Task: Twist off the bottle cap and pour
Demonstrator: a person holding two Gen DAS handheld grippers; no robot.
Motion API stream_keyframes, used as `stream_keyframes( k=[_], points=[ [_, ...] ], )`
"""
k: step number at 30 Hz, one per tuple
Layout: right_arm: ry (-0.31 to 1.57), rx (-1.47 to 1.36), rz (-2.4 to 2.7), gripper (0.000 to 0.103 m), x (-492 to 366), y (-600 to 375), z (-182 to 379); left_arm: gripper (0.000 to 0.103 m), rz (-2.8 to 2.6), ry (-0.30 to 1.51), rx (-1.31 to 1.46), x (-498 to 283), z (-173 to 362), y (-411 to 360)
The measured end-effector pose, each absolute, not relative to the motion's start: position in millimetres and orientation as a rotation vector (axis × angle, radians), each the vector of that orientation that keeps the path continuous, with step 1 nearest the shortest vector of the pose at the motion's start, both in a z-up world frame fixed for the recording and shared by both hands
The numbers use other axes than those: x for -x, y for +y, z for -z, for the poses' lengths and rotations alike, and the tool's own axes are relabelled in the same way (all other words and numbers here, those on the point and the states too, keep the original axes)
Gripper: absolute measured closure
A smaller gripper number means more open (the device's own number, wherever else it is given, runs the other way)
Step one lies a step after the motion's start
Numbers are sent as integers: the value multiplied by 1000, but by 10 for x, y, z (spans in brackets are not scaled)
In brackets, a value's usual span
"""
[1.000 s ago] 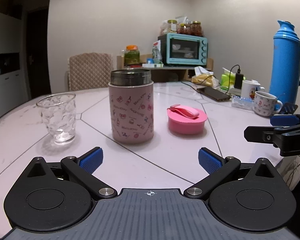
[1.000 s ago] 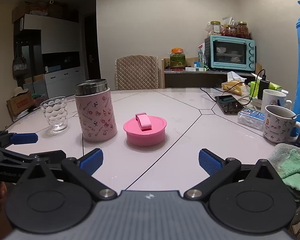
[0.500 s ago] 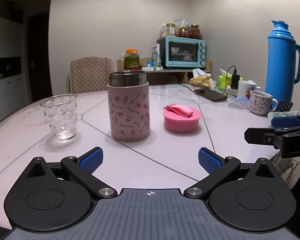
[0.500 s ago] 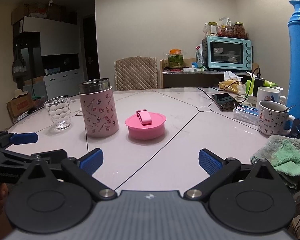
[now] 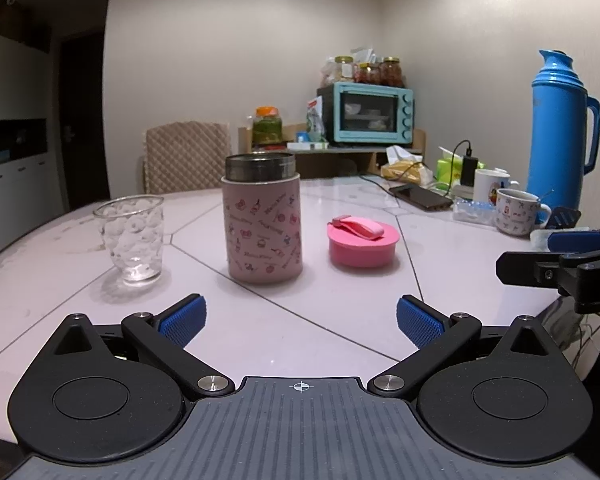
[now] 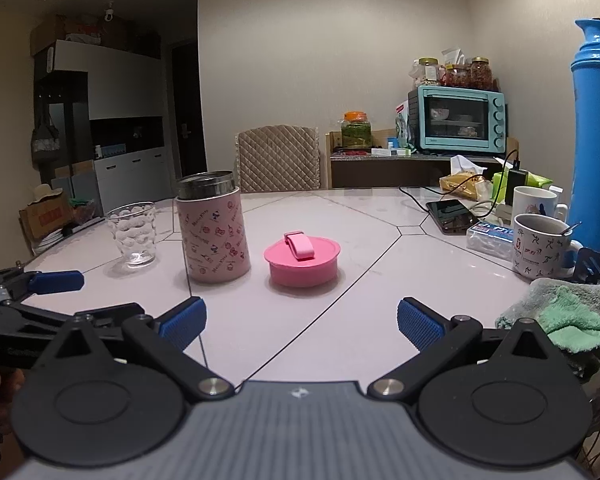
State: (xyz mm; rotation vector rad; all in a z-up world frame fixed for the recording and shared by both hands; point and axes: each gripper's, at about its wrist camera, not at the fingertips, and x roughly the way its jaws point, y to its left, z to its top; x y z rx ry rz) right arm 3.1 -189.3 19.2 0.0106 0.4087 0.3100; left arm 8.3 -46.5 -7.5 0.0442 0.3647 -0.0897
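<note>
The pink bottle [image 5: 262,220] stands upright on the table [image 5: 80,300], its steel mouth uncovered. Left of it stands a clear glass [image 5: 131,238]; right of it the pink cap [image 5: 362,242] lies apart. The left gripper [image 5: 300,318] hangs before it, jaws spread, empty.

walls: plain beige | chair [image 6: 278,160]: quilted, behind table [image 6: 379,216] | cabinet [image 6: 128,172]: white, left

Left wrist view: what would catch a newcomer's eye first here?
The pink patterned bottle stands uncapped mid-table, its steel rim bare. Its pink cap lies to the right, an empty dimpled glass stands to the left. Far right towers a blue thermos; the left gripper is open and holds nothing.
</note>
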Motion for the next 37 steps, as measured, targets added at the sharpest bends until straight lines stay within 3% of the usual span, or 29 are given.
stream_keyframes(
  k=[37],
  points=[
    [365,-14,-354,0,183,-1886,-224,0,21,308,-60,246,-74,-462]
  ],
)
